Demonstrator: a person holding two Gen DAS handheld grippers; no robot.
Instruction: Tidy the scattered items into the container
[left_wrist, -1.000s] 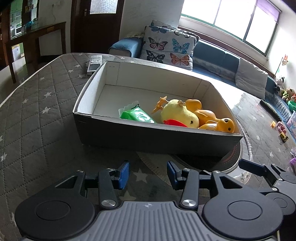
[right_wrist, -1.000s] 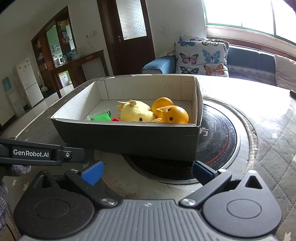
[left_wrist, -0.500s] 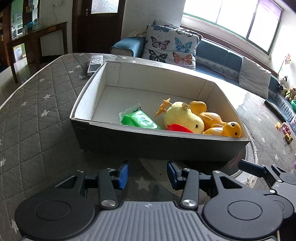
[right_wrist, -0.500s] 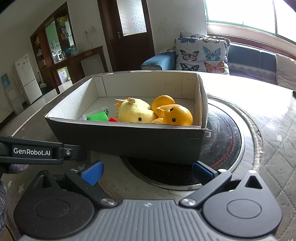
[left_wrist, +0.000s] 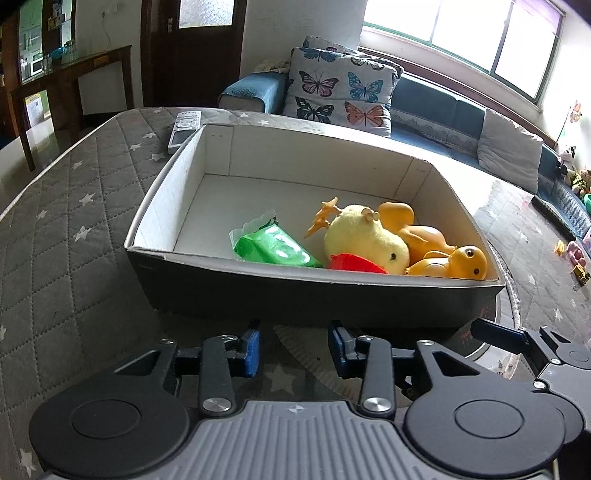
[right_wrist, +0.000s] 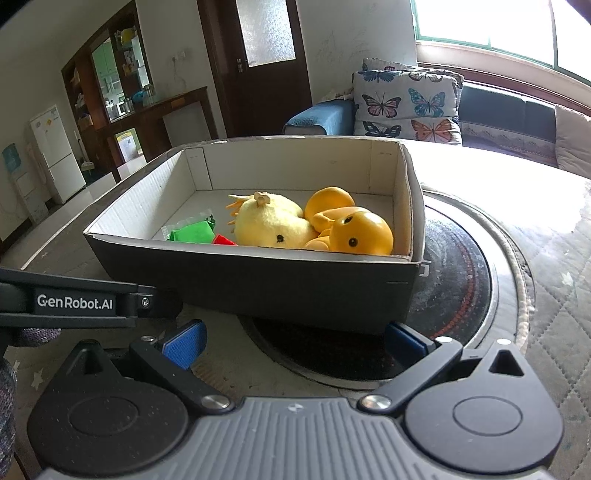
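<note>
A dark cardboard box (left_wrist: 314, 291) with a white inside stands on the table just beyond both grippers. It holds a green packet (left_wrist: 273, 247), a yellow plush chick (left_wrist: 365, 240), an orange rubber duck (left_wrist: 454, 262) and a small red item (left_wrist: 354, 263). My left gripper (left_wrist: 293, 349) sits before the box's front wall, its jaws closing with nothing between the blue pads. In the right wrist view the same box (right_wrist: 258, 284), chick (right_wrist: 273, 225) and duck (right_wrist: 358, 232) appear. My right gripper (right_wrist: 295, 341) stands wide open and empty near the box's right corner.
A remote control (left_wrist: 184, 129) lies behind the box's far left corner. The box rests partly on a round black hotplate (right_wrist: 461, 280). A grey quilted star cover (left_wrist: 74, 221) spreads to the left. Small toys (left_wrist: 576, 258) lie at the far right, a sofa with butterfly cushions (left_wrist: 343, 88) behind.
The left gripper's pads stand a little closer together. Both views look slightly further down into the box. The items in the box have not moved.
</note>
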